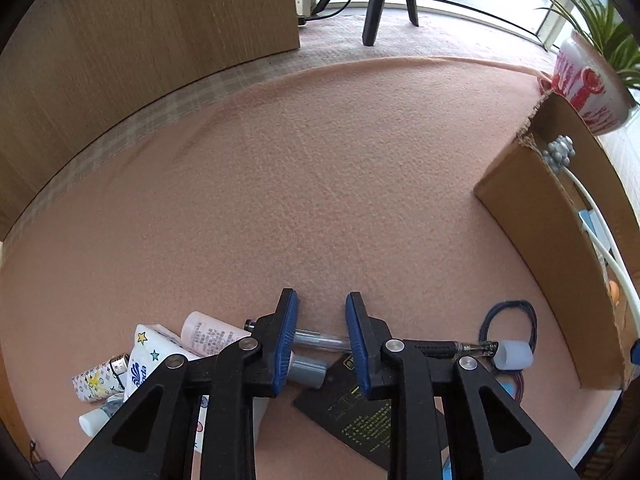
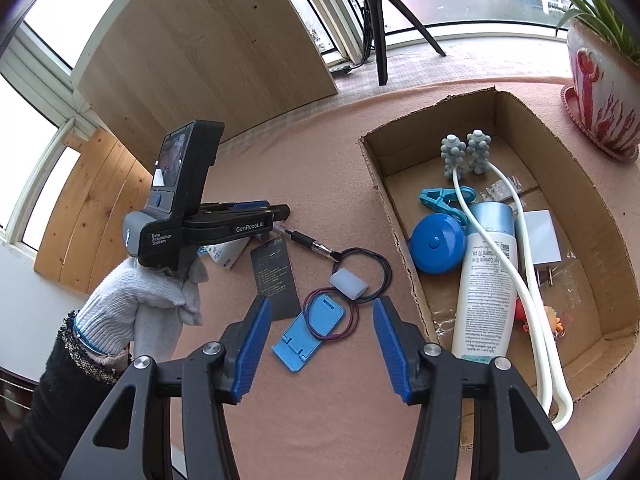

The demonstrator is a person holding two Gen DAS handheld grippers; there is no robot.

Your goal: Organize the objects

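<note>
The left gripper (image 1: 322, 334) straddles the clear plastic pen (image 1: 320, 339) left of the brown cardboard box (image 1: 560, 264); I cannot tell if it pinches yet. The pen could roll away. The right gripper (image 2: 320, 344) hangs spread, holding nothing.

1. Left of the cardboard box (image 2: 404, 248), the pink cloth (image 1: 320, 200) lies bare toward the wooden panel (image 1: 160, 40): open passage.
2. Just beside the box's left wall, hair ties (image 2: 362, 276), a white cap (image 2: 348, 285), a pen (image 2: 308, 242), a black card (image 2: 276, 280) and a blue stand (image 2: 308, 334) crowd the cloth.
3. Beyond the box's far right corner stands a plant pot (image 2: 600, 96).
4. Inside the box, a bottle (image 2: 484, 280) and white massager (image 2: 520, 280) fill the floor.
</note>
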